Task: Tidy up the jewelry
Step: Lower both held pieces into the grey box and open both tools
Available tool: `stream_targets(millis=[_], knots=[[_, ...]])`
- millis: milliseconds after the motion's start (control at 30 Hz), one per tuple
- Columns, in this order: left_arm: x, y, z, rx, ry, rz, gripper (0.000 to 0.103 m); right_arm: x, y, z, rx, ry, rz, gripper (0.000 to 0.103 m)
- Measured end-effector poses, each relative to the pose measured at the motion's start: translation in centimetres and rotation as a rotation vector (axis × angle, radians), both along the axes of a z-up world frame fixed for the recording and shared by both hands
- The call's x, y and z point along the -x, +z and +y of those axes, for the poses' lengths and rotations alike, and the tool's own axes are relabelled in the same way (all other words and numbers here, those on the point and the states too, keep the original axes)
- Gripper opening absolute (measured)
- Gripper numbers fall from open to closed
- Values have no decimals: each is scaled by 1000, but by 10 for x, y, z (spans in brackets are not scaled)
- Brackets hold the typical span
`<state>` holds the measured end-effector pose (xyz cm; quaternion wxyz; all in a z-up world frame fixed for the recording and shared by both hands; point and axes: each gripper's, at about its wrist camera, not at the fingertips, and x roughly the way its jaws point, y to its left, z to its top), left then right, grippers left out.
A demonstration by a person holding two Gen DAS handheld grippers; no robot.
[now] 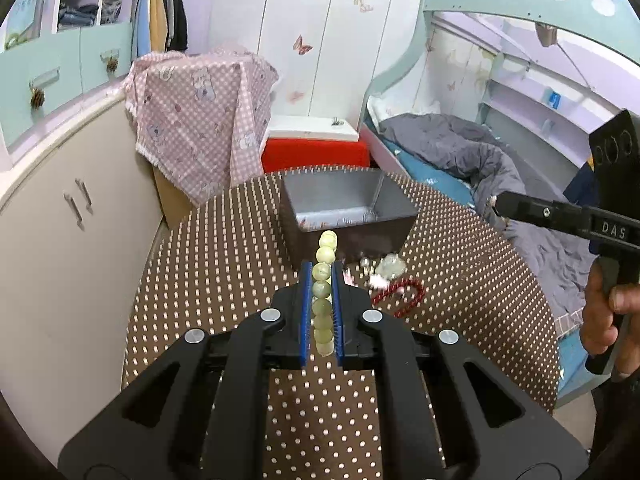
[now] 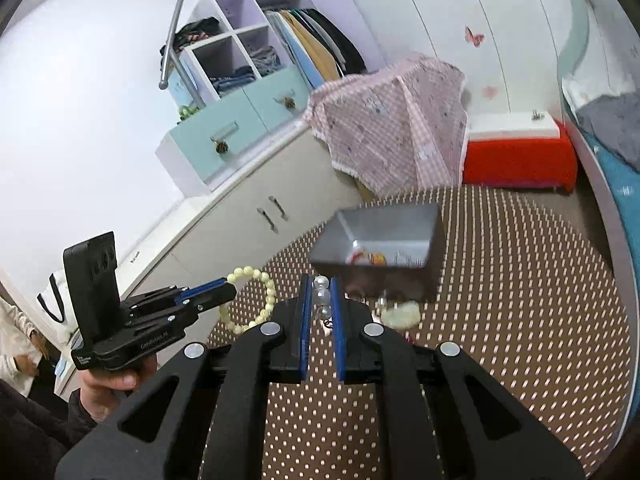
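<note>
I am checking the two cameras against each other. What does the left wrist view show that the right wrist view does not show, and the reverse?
Only the left wrist view shows the dark red bead bracelet lying on the dotted tablecloth, and the green bead bracelet edge-on between the left gripper fingers. Only the right wrist view shows the pearl piece in the right gripper, the colourful items inside the box, and the green bracelet as a full loop. Both show the grey box and the pale jewelry in front of it.
</note>
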<state>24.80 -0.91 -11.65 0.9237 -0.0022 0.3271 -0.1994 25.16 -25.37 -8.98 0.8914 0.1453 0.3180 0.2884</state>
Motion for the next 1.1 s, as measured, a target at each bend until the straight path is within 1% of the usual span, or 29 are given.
stream_targets(millis=[100, 267, 367, 433, 533, 667, 800, 833, 867, 900, 933, 967, 1000, 1100], knots=[[-7, 18, -2, 13, -9, -38, 9, -7, 25, 5, 14, 5, -52, 8], [-35, 59, -5, 41, -10, -104, 9, -32, 77, 14, 22, 7, -152, 8], [-56, 77, -10, 65, -19, -118, 9, -50, 99, 16, 27, 7, -176, 8], [-70, 85, -15, 77, -28, -120, 9, -61, 106, 15, 31, 0, -173, 8], [-85, 89, -24, 89, -37, -105, 9, -78, 107, 13, 28, -19, -148, 8], [-101, 87, -32, 93, -43, -77, 9, -96, 99, 16, 38, -22, -107, 8], [-111, 81, -37, 90, -52, -48, 10, -111, 81, 22, 56, -17, -47, 8], [-116, 75, -40, 79, -53, -26, 10, -115, 76, 23, 66, -20, -24, 9], [-119, 72, -42, 65, -46, -11, 17, -120, 67, 23, 85, -43, 4, 17], [-123, 67, -42, 43, -27, 5, 34, -122, 62, 20, 90, -70, 21, 38], [-125, 62, -40, 13, 20, 8, 89, -123, 56, 16, 88, -106, 34, 56], [-123, 62, -38, 8, 59, -23, 97, -123, 53, 12, 85, -140, 36, 93], [-116, 63, -33, 18, 88, -73, 97, -118, 50, 5, 82, -192, 20, 96], [-108, 61, -20, 23, 112, -81, 97, -109, 42, -4, 84, -225, 21, 96]])
